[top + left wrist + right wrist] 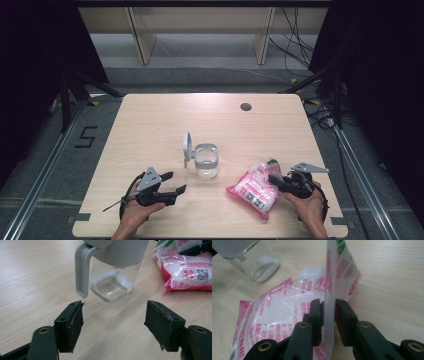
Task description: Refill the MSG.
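A clear jar [206, 161] with a grey handle and an upright grey lid stands at mid-table, a little white powder at its bottom. My left gripper [178, 182] is open just left of it; in the left gripper view the jar [113, 277] stands a short way beyond the gripper [113, 315], whose jaws hold nothing. A pink and white bag [252, 190] of white grains lies right of the jar. My right gripper [274, 179] is at the bag's top end. In the right gripper view the bag's [277, 315] thin sealed edge stands between that gripper's [328, 305] narrowly parted jaws, unpinched.
The light wooden table [150, 130] has a dark round cable hole [245, 106] near its far edge. Bare tabletop lies behind and to the left of the jar. Beyond the table are grey floor, wooden furniture legs and loose cables at the right.
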The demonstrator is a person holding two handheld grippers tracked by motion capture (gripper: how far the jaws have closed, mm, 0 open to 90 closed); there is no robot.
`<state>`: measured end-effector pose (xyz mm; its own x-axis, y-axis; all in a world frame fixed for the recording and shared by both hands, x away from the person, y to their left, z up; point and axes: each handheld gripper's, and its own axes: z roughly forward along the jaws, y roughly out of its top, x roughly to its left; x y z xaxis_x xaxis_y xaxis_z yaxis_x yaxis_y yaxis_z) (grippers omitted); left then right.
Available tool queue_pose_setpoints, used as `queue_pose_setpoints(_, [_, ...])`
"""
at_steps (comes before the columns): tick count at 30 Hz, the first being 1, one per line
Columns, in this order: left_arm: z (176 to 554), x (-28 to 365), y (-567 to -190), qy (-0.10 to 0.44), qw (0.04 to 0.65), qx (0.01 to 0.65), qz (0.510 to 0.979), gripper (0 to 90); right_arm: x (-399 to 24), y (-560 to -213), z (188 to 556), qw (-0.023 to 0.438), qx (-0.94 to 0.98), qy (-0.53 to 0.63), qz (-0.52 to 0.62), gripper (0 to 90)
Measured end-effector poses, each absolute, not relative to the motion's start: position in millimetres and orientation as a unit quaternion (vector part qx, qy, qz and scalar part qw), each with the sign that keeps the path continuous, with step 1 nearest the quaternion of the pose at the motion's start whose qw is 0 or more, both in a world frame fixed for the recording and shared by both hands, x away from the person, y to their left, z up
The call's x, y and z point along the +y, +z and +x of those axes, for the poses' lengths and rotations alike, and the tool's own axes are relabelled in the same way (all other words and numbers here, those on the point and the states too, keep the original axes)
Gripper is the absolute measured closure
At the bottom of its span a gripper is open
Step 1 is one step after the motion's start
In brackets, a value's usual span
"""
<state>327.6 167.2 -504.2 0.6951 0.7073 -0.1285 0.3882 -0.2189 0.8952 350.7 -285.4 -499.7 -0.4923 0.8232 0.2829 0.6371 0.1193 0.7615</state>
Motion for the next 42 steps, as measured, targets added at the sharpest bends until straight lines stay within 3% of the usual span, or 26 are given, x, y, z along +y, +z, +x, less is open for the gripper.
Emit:
queue_pose_setpoints(5, [327.9, 166.4, -504.9, 0.154, 0.513, 0.358, 0.765, 30.0, -284.2, -499.4, 355.3, 0.102, 0.741, 0.441, 0.496, 76.4])
queue_pose_setpoints(11, [327.9, 166.1, -504.9, 0.152, 0.515, 0.357, 0.764, 30.0, -283.2, -499.2, 355.5, 0.106, 0.743, 0.441, 0.493, 88.6])
queue_pose_setpoints(36, [321.0, 141.9, -513.0, 0.137, 0.509, 0.334, 0.781, 30.0, -263.6, -444.7, 333.4, 0.145, 0.742, 0.513, 0.407, 90.0])
queue_pose_setpoints(42, [312.1, 112.6, -514.3, 0.143, 0.487, 0.282, 0.814, 29.8, -260.1, -437.6, 333.9, 0.138, 0.743, 0.523, 0.394, 90.0])
